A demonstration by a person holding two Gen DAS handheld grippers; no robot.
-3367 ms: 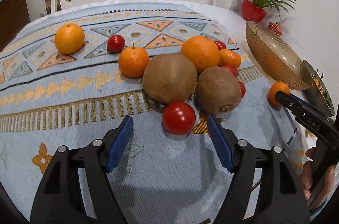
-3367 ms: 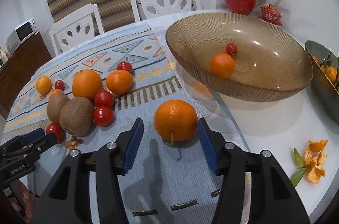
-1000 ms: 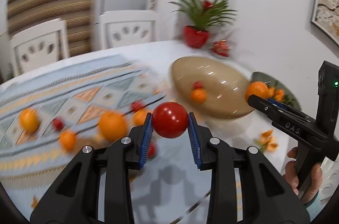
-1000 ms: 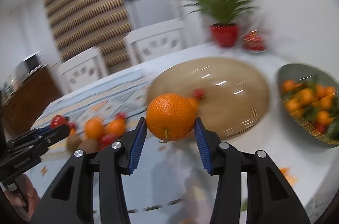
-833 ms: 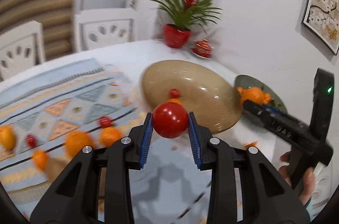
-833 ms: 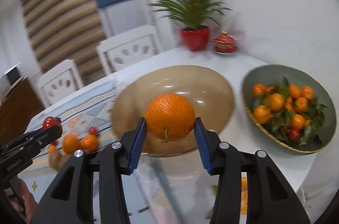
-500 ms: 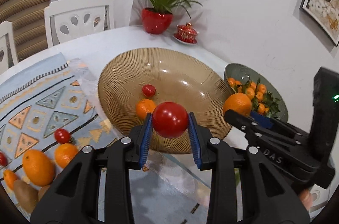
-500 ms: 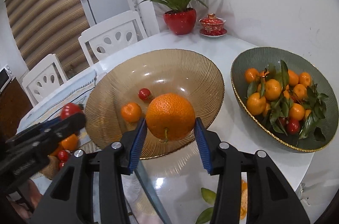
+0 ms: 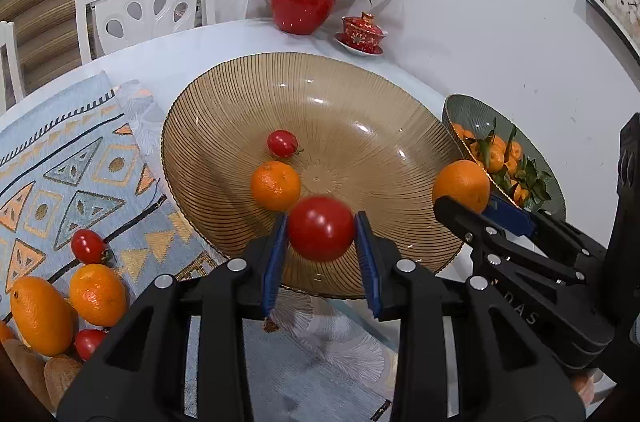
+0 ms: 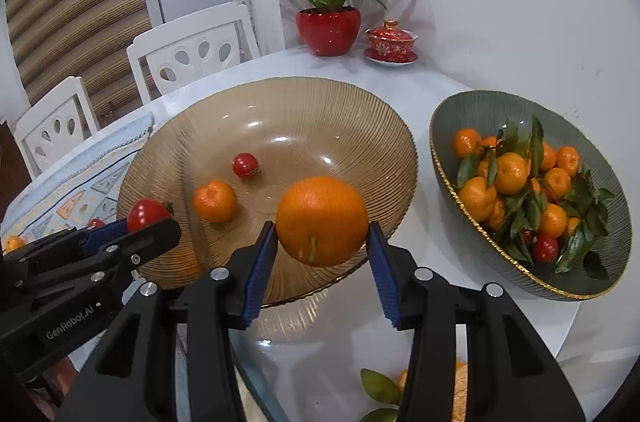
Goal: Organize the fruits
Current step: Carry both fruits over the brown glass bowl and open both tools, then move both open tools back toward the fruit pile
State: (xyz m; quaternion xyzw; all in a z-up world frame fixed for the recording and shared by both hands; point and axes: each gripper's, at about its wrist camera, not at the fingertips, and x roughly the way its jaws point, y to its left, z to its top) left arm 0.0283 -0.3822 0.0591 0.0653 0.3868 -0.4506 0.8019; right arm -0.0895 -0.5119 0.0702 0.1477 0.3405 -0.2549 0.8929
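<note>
Both grippers have carried their fruit from the cloth to the brown bowl [image 9: 224, 126]: left gripper [image 9: 320, 250] clamps a tomato [image 9: 320, 228] over its near rim, right gripper [image 10: 322, 254] an orange [image 10: 322, 220]. Releasing both looks next.

amber ribbed glass bowl [image 9: 248, 94] showing glossy glints | round red tomato [image 9: 321, 228] looking smooth, shiny | large orange [image 10: 322, 221] appearing dimpled, matt | blue patterned woven cloth [image 9: 60, 166] lying matt | white tabletop [image 10: 420, 302] reflecting glossily
</note>
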